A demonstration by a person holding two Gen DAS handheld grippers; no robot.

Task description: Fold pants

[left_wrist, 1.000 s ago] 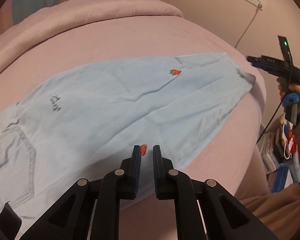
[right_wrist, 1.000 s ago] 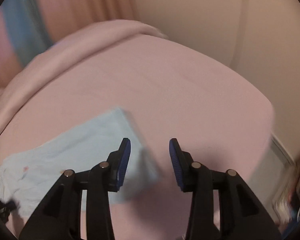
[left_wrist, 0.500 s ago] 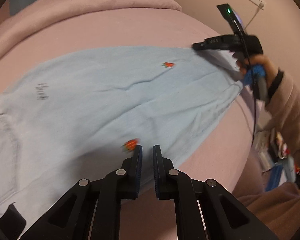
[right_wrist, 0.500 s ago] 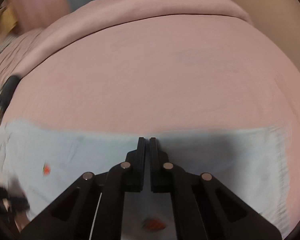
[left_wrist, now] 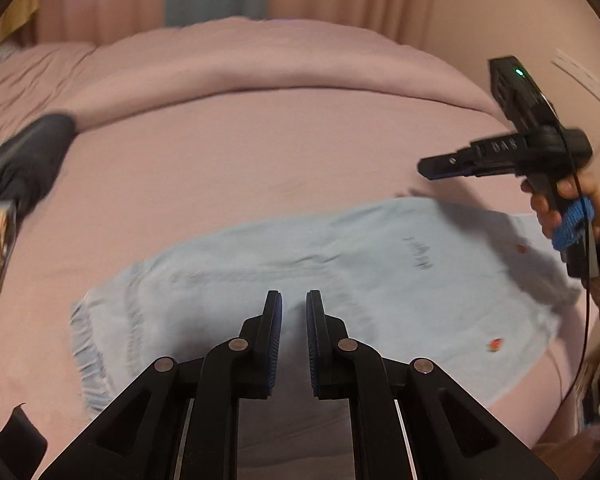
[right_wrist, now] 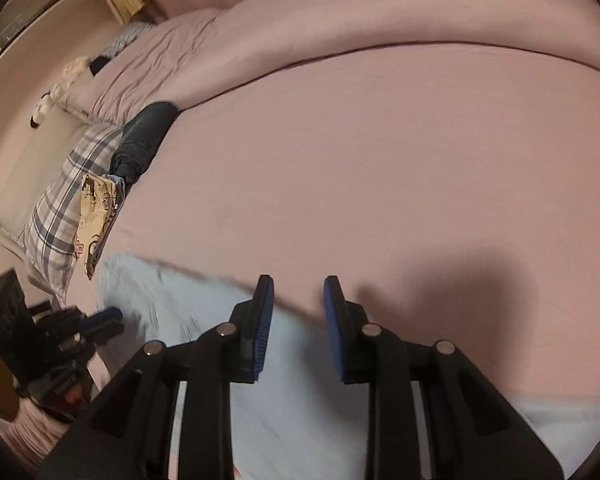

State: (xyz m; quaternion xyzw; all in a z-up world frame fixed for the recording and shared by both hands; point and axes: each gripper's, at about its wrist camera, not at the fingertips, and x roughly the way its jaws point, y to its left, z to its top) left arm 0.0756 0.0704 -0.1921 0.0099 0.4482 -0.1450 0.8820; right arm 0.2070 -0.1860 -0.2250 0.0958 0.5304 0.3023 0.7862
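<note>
Pink bed (left_wrist: pixel 260 168) carries light-blue pants (left_wrist: pixel 340 280), dark garment (left_wrist: pixel 28 160) at its edge.

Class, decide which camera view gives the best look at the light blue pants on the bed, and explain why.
The left wrist view: the pants show nearly whole, with frayed hem and strawberry patches. The right wrist view shows only a blurred part of them, mostly hidden behind its own hand-held gripper.

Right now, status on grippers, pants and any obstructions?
Left gripper shut, empty, over pants. Right gripper just reopened, nothing between jaws. Pants folded shorter on bed. Nothing in the way.
</note>
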